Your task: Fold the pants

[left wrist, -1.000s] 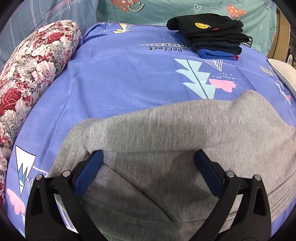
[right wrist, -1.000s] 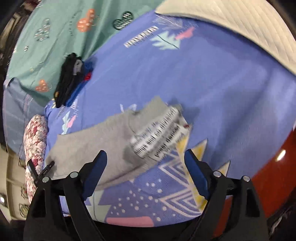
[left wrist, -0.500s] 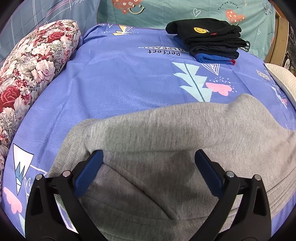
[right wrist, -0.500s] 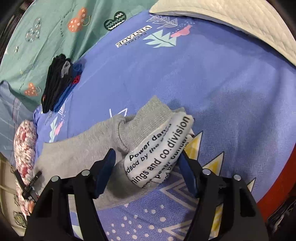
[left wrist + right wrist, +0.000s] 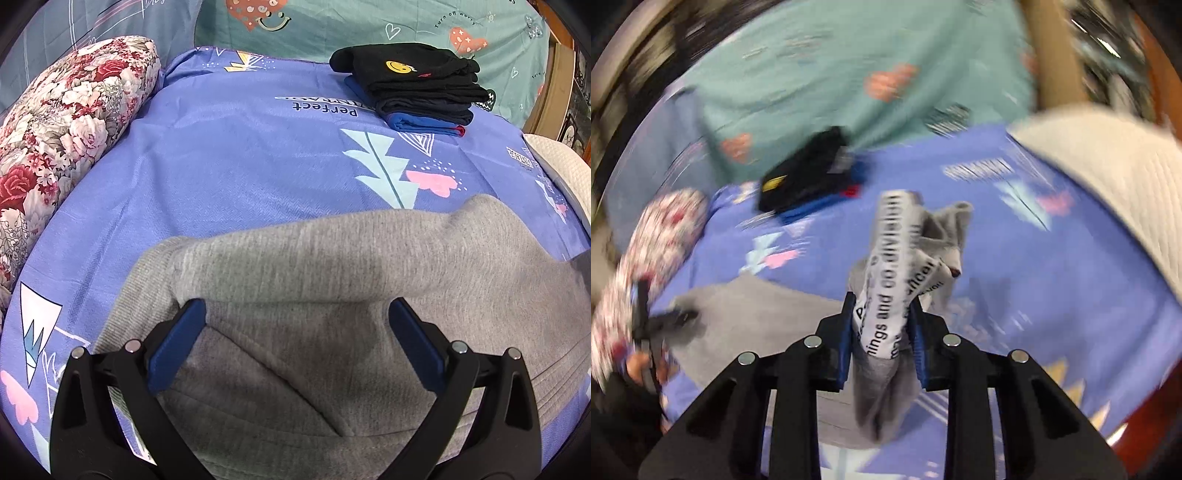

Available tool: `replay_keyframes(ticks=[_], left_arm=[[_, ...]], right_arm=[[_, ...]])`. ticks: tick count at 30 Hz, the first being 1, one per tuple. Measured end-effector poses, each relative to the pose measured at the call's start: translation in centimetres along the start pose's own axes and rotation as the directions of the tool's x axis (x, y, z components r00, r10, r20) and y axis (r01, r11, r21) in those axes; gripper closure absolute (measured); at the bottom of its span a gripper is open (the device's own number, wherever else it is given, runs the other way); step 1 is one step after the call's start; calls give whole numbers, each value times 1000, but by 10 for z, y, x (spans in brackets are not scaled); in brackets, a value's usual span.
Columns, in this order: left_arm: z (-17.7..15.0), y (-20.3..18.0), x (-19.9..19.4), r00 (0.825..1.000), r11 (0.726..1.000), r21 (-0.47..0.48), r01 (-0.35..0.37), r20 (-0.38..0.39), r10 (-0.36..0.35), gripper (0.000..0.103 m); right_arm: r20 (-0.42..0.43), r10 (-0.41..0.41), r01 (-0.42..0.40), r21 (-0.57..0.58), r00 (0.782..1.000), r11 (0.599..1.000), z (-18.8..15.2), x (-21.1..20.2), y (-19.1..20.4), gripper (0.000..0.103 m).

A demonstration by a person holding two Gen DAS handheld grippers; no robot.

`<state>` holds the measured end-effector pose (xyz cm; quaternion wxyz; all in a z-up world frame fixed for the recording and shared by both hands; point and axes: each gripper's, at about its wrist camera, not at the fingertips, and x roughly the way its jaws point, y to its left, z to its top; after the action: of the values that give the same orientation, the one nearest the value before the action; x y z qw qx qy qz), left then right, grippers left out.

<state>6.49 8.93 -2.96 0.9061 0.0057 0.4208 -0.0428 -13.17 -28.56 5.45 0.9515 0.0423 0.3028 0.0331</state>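
Observation:
Grey pants [image 5: 332, 266] lie across the blue bedsheet [image 5: 240, 166]. My left gripper [image 5: 295, 310] stands open and wide over one end of them, its blue pads [image 5: 177, 343] resting against the grey cloth. In the blurred right wrist view my right gripper [image 5: 882, 306] is closing, and its pads pinch the pants' other end at the white lettered waistband [image 5: 890, 258]. That end hangs lifted off the sheet, bunched and upright between the jaws. The left gripper [image 5: 646, 325] shows small and blurred at the far left, with a hand on it.
A stack of folded dark clothes [image 5: 410, 85] sits at the back of the bed, also seen as the stack [image 5: 812, 173]. A floral pillow [image 5: 66, 125] lies along the left, a cream quilted pillow [image 5: 1108, 184] on the right. A teal sheet [image 5: 369, 26] hangs behind.
The right gripper's jaws closed around the lettered waistband, then lifted it off the sheet while rolling. The left gripper stayed where it was, still open.

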Motion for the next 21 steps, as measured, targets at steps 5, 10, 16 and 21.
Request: replay_keyframes(ticks=[5, 10, 16, 21], left_arm=[[0, 1, -1, 1000, 1000, -5, 6, 4, -6, 2], [-1, 2, -3, 1000, 1000, -11, 15, 11, -15, 2], [0, 4, -2, 999, 999, -25, 36, 11, -36, 2], [0, 4, -3, 999, 999, -28, 38, 15, -38, 2]], right_arm=[[-282, 104, -177, -246, 954, 953, -25, 99, 101, 69], [-340, 152, -268, -328, 928, 906, -50, 110, 126, 48], [-278, 213, -288, -266, 937, 920, -18, 63, 102, 47], [-402, 52, -196, -326, 914, 925, -30, 108, 98, 48]])
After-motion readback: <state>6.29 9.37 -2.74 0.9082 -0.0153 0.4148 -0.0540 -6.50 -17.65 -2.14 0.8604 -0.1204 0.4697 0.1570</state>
